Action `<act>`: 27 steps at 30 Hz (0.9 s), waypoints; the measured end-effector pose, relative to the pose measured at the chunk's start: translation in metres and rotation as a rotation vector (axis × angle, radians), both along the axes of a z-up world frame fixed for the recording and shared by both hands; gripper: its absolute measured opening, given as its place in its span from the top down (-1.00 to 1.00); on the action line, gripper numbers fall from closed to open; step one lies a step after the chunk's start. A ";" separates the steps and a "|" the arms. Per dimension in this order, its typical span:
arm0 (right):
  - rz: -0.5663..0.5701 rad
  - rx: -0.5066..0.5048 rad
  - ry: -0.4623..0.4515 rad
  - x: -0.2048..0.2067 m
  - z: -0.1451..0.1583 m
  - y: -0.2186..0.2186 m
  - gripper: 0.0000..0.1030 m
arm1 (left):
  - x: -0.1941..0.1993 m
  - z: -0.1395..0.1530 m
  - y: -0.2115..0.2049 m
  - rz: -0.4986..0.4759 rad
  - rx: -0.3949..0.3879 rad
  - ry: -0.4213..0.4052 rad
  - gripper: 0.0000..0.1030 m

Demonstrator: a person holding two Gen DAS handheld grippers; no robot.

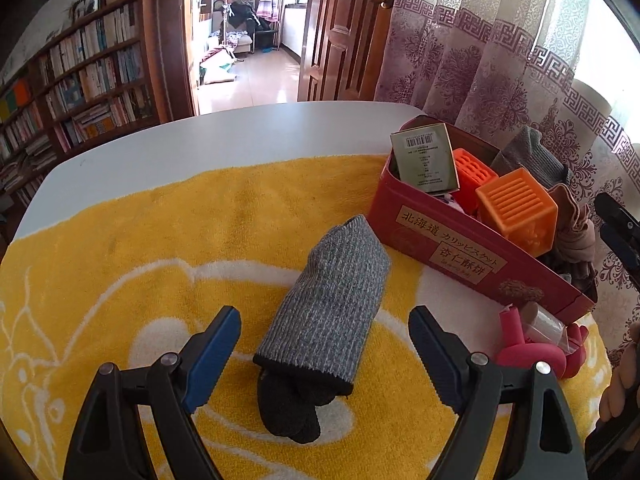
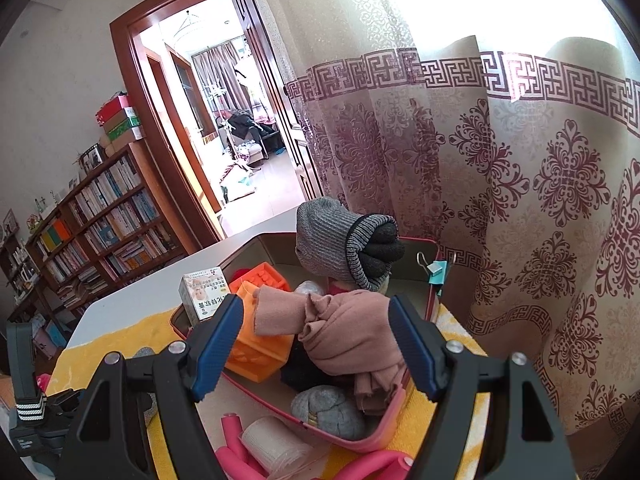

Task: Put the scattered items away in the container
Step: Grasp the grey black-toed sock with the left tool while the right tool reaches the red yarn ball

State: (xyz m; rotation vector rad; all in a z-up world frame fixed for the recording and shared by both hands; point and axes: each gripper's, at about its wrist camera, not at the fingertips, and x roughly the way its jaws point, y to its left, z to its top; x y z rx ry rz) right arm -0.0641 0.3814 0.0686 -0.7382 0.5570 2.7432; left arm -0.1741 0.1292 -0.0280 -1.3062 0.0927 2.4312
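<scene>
one grey sock bundle (image 1: pixel 332 296) lies lengthwise, dark end nearest the camera.

The left wrist view is taken from just behind the left gripper (image 1: pixel 325 354), angled steeply down onto the yellow towel (image 1: pixel 140 240) and a grey sock bundle (image 1: pixel 332 292) close ahead, with the red box (image 1: pixel 460 248) seen to its right. The right wrist view is taken from behind the right gripper (image 2: pixel 316 344), tilted less steeply and set close over the red box (image 2: pixel 400 396) — its contents fill the foreground. Both views are faced toward the patterned curtain (image 2: pixel 500 180) and the open doorway (image 1: pixel 248 40). The box, the orange cube (image 1: pixel 516 208), the bookshelf (image 2: pixel 104 216) and the pink item (image 1: pixel 528 348) are shared by both.
</scene>
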 end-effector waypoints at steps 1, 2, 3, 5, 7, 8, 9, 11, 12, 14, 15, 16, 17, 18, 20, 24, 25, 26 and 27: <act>0.002 -0.004 0.000 0.000 0.000 0.000 -0.52 | 0.000 -0.001 0.002 -0.002 -0.009 0.002 -0.70; 0.003 -0.007 -0.001 0.000 -0.001 0.000 -0.52 | -0.001 -0.003 0.004 -0.004 -0.013 0.001 -0.70; 0.004 -0.009 -0.001 0.000 -0.001 0.000 -0.52 | -0.002 -0.004 0.005 -0.006 -0.014 -0.003 -0.70; 0.008 -0.009 0.001 0.000 0.000 -0.001 -0.52 | -0.003 -0.007 0.007 -0.004 -0.017 -0.002 -0.70; 0.013 -0.006 0.001 0.000 0.000 -0.002 -0.52 | -0.004 -0.009 0.009 -0.002 -0.030 0.003 -0.32; 0.017 -0.005 0.001 0.000 0.000 -0.002 -0.52 | -0.005 -0.010 0.009 -0.003 -0.034 -0.002 -0.16; 0.021 -0.006 -0.001 -0.001 -0.001 -0.003 -0.52 | -0.005 -0.011 0.010 -0.002 -0.031 0.001 -0.13; 0.031 -0.010 -0.004 -0.002 -0.001 -0.005 -0.52 | -0.004 -0.010 0.008 -0.001 -0.022 0.011 -0.07; 0.035 -0.009 -0.005 -0.002 -0.002 -0.005 -0.52 | -0.004 -0.009 0.006 0.002 -0.014 0.013 -0.05; 0.045 -0.009 -0.004 -0.002 -0.002 -0.007 -0.52 | -0.002 -0.007 0.001 0.016 0.005 0.011 -0.02; 0.056 -0.011 -0.003 -0.002 -0.002 -0.008 -0.52 | -0.001 -0.004 -0.003 0.027 0.015 0.015 -0.02; 0.069 -0.011 -0.001 -0.002 -0.002 -0.010 -0.52 | 0.002 0.000 -0.008 0.039 0.027 0.023 -0.02; 0.084 -0.013 0.001 -0.003 -0.002 -0.012 -0.52 | 0.005 0.004 -0.013 0.052 0.039 0.034 -0.02; 0.101 -0.017 0.004 -0.003 -0.001 -0.013 -0.52 | 0.008 0.009 -0.018 0.061 0.051 0.044 -0.02; 0.150 -0.036 0.013 -0.004 0.002 -0.016 -0.52 | 0.014 0.018 -0.029 0.083 0.071 0.067 -0.02; 0.249 -0.065 0.027 -0.002 0.011 -0.030 -0.52 | 0.027 0.032 -0.051 0.115 0.101 0.094 -0.02; 0.271 -0.063 0.020 -0.002 0.013 -0.035 -0.52 | 0.030 0.034 -0.056 0.117 0.103 0.098 -0.02; 0.300 -0.060 0.008 -0.001 0.014 -0.042 -0.52 | 0.032 0.034 -0.059 0.118 0.103 0.100 -0.02; 0.334 -0.059 -0.006 0.002 0.014 -0.049 -0.52 | 0.033 0.033 -0.061 0.119 0.103 0.099 -0.02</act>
